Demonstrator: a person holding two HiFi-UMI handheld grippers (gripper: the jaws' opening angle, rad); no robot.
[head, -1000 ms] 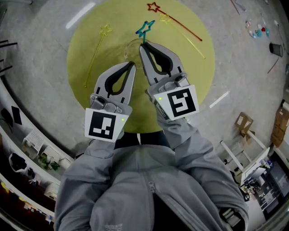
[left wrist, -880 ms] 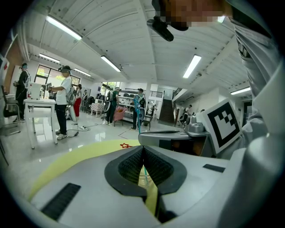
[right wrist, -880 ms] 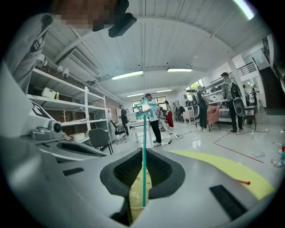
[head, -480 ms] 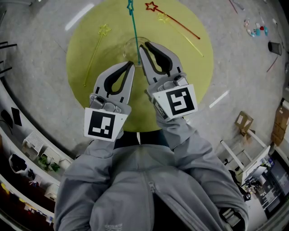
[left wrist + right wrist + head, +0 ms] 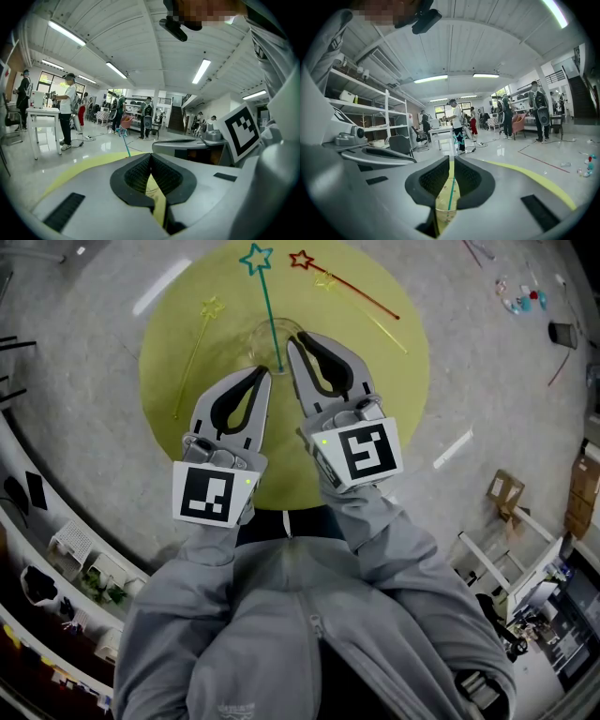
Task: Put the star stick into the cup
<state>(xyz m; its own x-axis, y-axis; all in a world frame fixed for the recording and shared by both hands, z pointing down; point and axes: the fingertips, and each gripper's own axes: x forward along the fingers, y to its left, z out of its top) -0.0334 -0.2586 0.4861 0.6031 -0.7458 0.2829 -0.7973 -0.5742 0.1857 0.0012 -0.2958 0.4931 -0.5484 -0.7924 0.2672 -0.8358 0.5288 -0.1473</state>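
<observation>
- The teal star stick (image 5: 267, 306) stands in the clear cup (image 5: 258, 338) on the round yellow desk (image 5: 375, 381) and leans, star upward.
- The right tool (image 5: 292, 339) is above the cup, slightly spread; the stick shows through the narrow gap.
- The left tool (image 5: 263, 374) is just beside the cup, pressed together, empty.

1 star stick (image 5: 267, 310) apparently stands in the cup (image 5: 260, 345), mid-mat (image 5: 169, 362).

star sticks 4: teal stick (image 5: 267, 310) 1, red stick (image 5: 352, 289) 1, left yellow stick (image 5: 195, 360) 1, right yellow stick (image 5: 367, 317) 1 | cup (image 5: 255, 343) 1 | round mat (image 5: 375, 390) 1 | grippers 2: left gripper (image 5: 262, 371), right gripper (image 5: 292, 338)
</observation>
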